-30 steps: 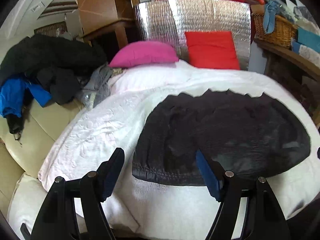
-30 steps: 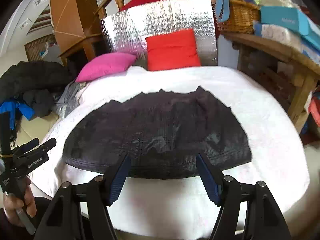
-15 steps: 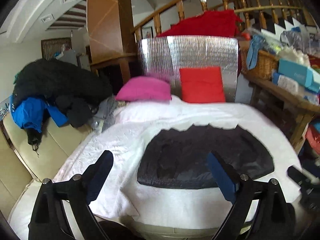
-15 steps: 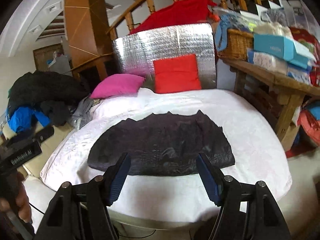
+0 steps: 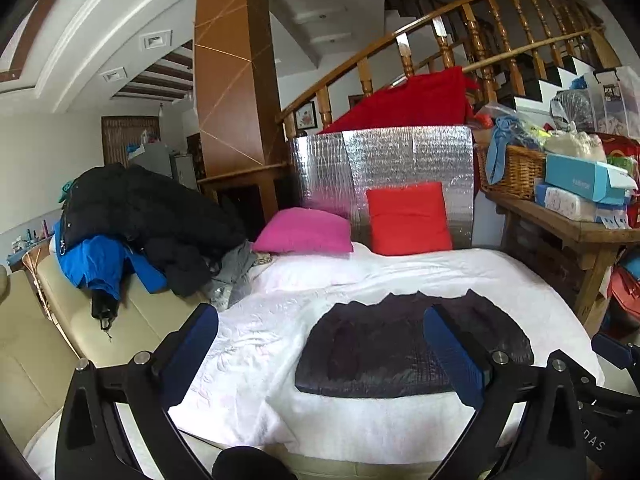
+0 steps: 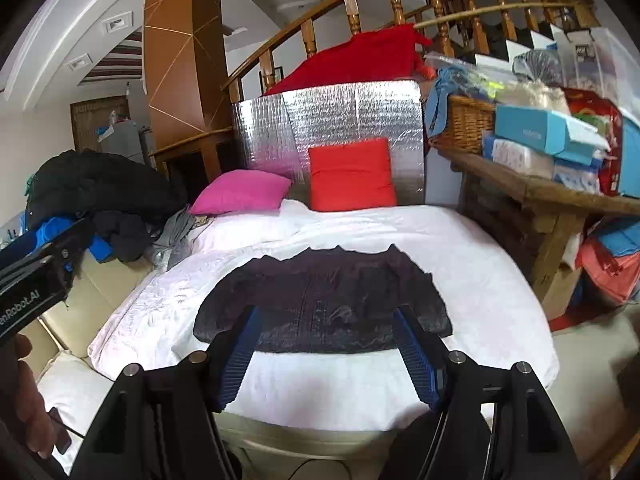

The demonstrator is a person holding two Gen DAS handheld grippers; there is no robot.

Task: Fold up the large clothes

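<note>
Black quilted jacket (image 6: 320, 304) lies folded flat, apparently shiny; both hand-held grippers (image 5: 320, 354) (image 6: 326, 350) released, left's jaws just widened.

Ahead of the claw: a bed under a white quilt (image 5: 400, 276), with a pink cushion (image 5: 304, 232) and red cushion (image 5: 408, 218) at its far end against a silver foil panel (image 5: 380, 160). Behind the panel, a curved wooden stair rail (image 5: 440, 24) and a brown pillar (image 5: 232, 64). Left: cream sofa (image 5: 60, 320). Right: cluttered wooden table (image 5: 568, 224) with a wicker basket (image 5: 512, 168). White ceiling with recessed lights (image 5: 156, 40).
</note>
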